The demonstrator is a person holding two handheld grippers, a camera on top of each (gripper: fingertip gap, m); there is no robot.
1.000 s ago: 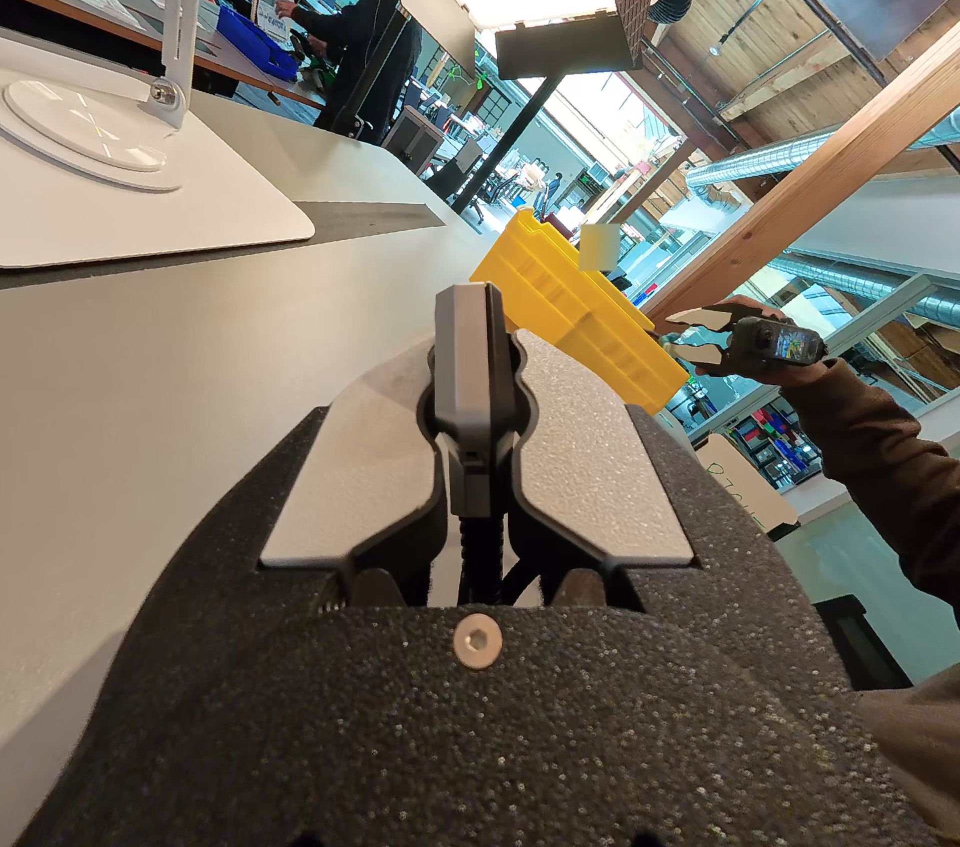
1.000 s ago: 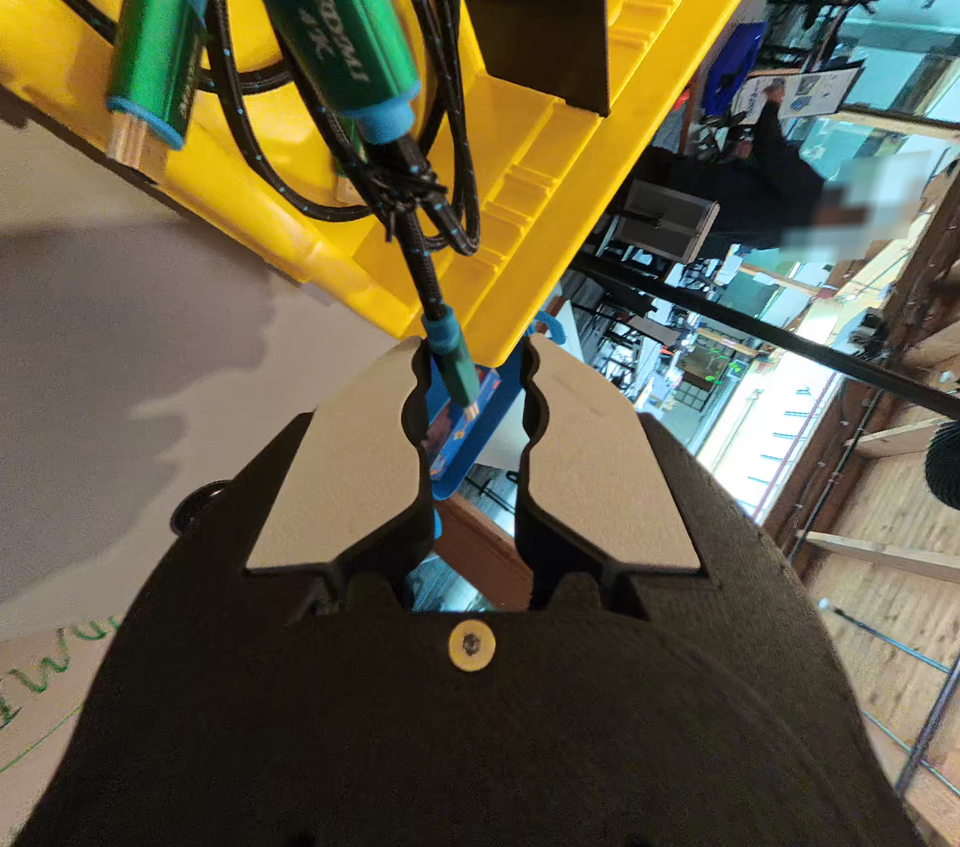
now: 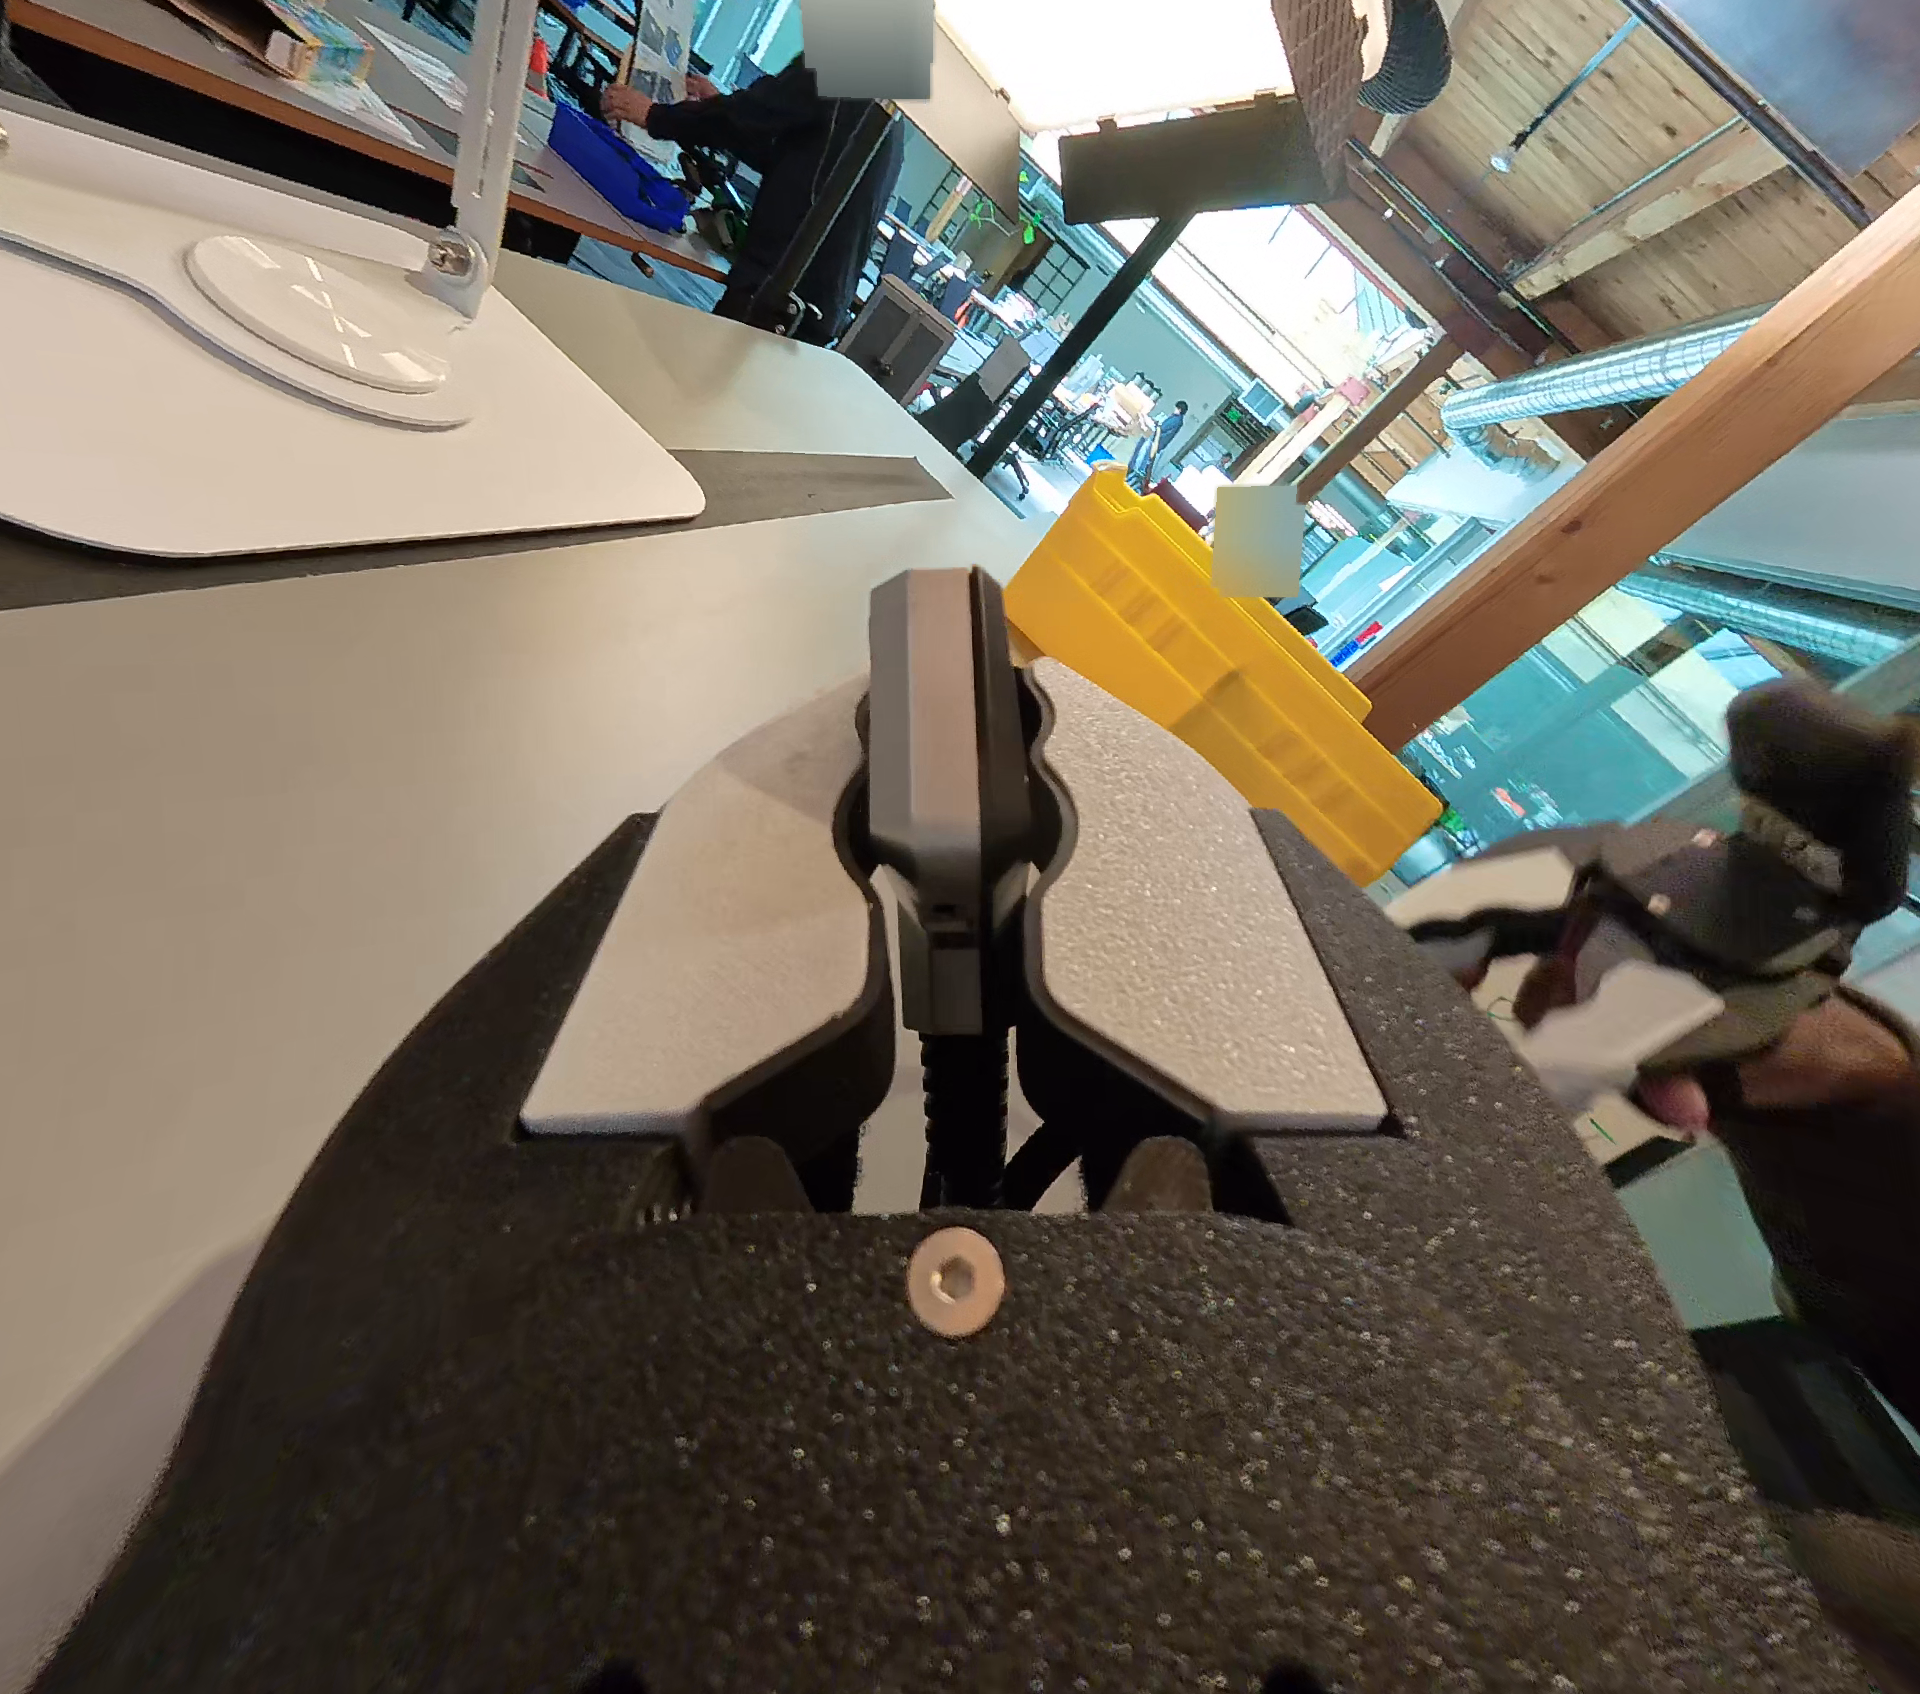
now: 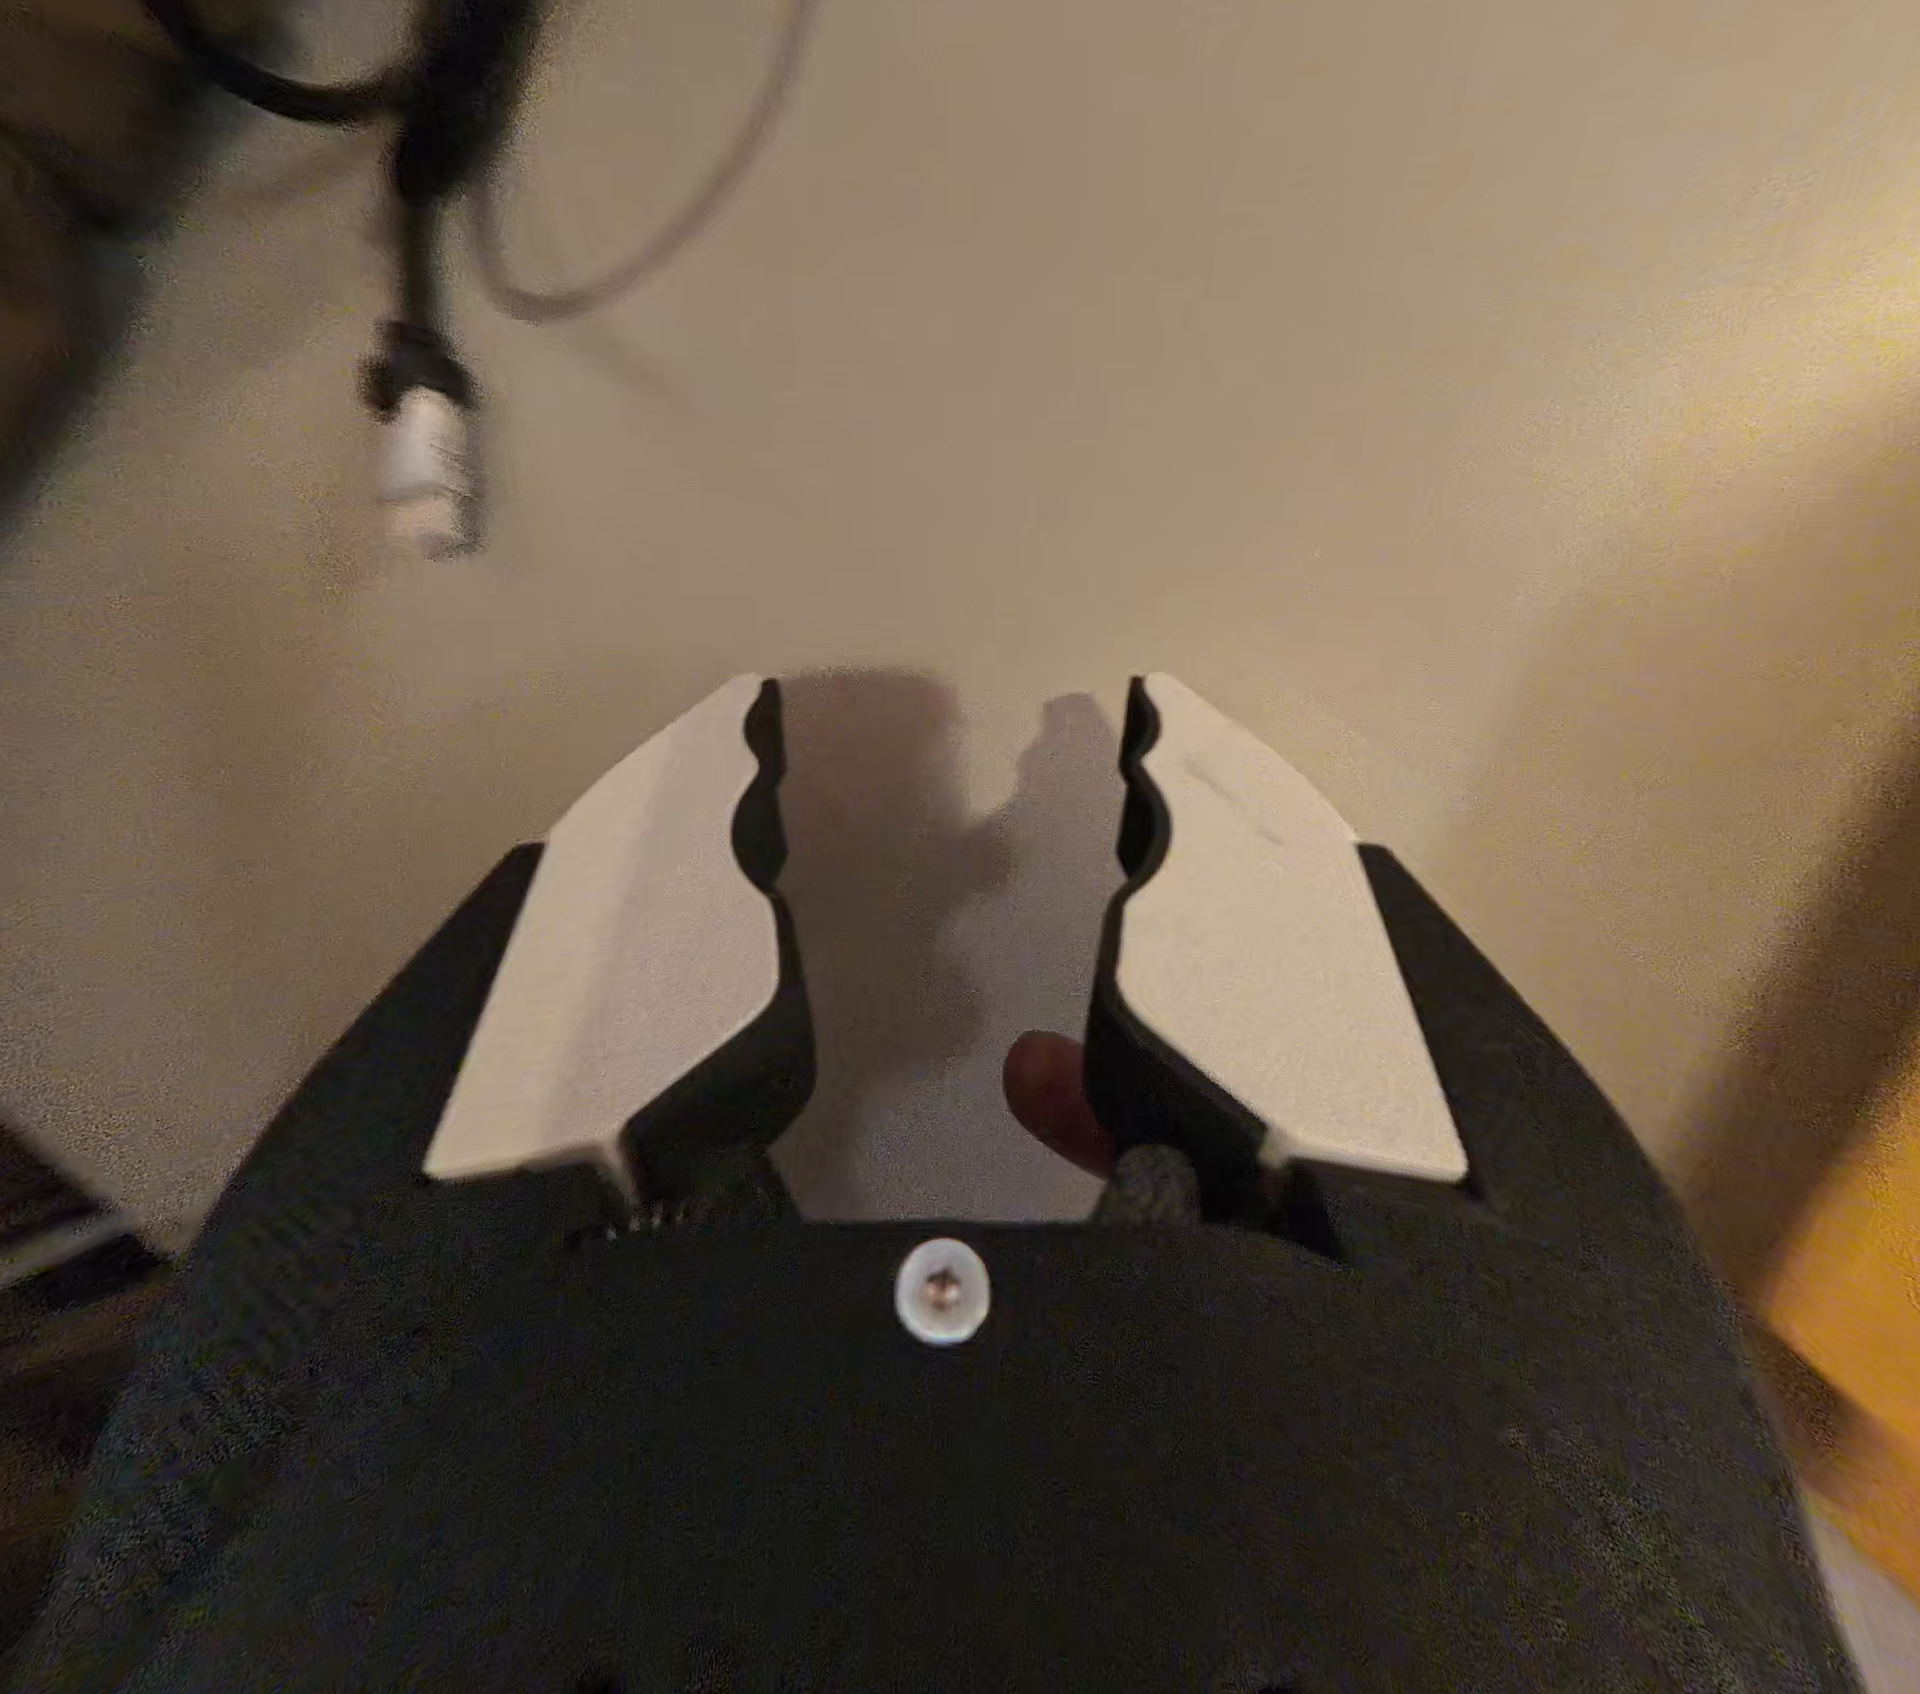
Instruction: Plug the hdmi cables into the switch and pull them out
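The left hand-held gripper (image 3: 951,688) is clamped on a grey, flat plug-like block (image 3: 925,751) with a black cable trailing behind, above the table (image 3: 364,813) near a yellow bin (image 3: 1205,688). The right hand-held gripper (image 4: 948,688) gapes wide and bare over the table, a blurred cable plug (image 4: 421,439) well off to its left.

The left gripper (image 3: 951,688), black with pale grey fingers, is clamped on a flat dark grey connector housing (image 3: 930,761), both pads pressing its sides. The right gripper (image 4: 948,694) hangs over the worktop with its jaws wide apart and nothing between them; a fingertip (image 4: 1049,1099) shows at its base, and a hand (image 3: 1787,1052) grips its handle.
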